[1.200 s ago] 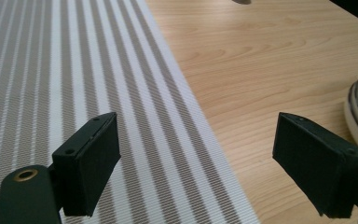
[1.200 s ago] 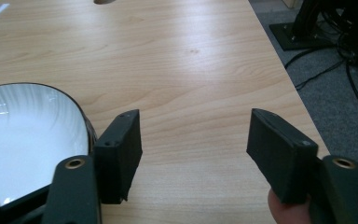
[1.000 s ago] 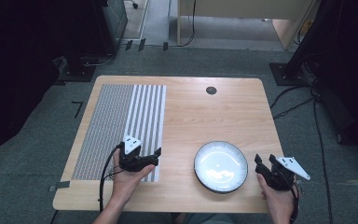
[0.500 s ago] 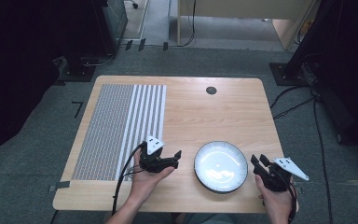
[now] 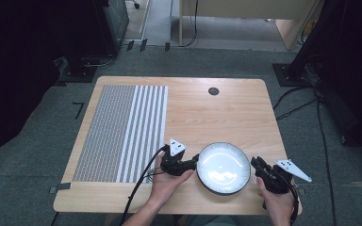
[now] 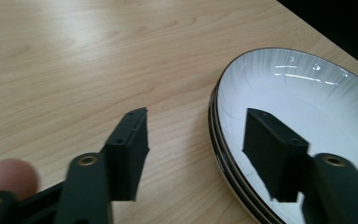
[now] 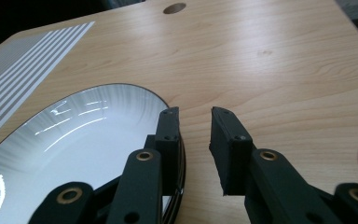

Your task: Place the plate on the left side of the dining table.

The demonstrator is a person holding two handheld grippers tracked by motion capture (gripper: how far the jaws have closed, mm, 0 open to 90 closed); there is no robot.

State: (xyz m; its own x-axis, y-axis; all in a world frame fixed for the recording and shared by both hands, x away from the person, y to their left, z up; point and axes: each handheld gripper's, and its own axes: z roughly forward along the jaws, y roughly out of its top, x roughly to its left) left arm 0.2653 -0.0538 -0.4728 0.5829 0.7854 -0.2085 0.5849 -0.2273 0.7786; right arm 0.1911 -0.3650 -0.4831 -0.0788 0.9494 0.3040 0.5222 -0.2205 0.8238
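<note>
- While I am bringing both tools in on the white plate (image 5: 223,168), it is sitting near the table's (image 5: 235,108) front edge, toward the front right corner, well apart from the striped mat (image 5: 122,132) on the left side.
- In the left gripper view the rim looks doubled, so I am judging that it may be two plates stacked; I cannot tell for sure.
- I am holding my left gripper (image 5: 192,164) wide open across the plate's left rim: in the left gripper view (image 6: 205,154) one jaw is hanging over the bare wood and the other over the glossy inside, with nothing pinched yet.
- I am holding my right gripper (image 5: 256,163) at the plate's right rim, jaws partly open; in the right gripper view (image 7: 193,135) one jaw is lying right against the dark rim and the other is standing over the wood beside it. They are gripping nothing.
- I am reckoning this is glazed ceramic: stiff, fairly heavy for its size, slick, and liable to chip or break if dropped or knocked on the table.
- I am thinking the rim is the only place to take hold, one jaw inside the lip and one beneath it, on opposite sides so the weight balances.
- I am expecting the glaze to slip under a shallow bite, so a deeper grip looks wiser, and a level lift.
- If it is a stack, I am wary of the upper plate sliding on the lower one.
</note>
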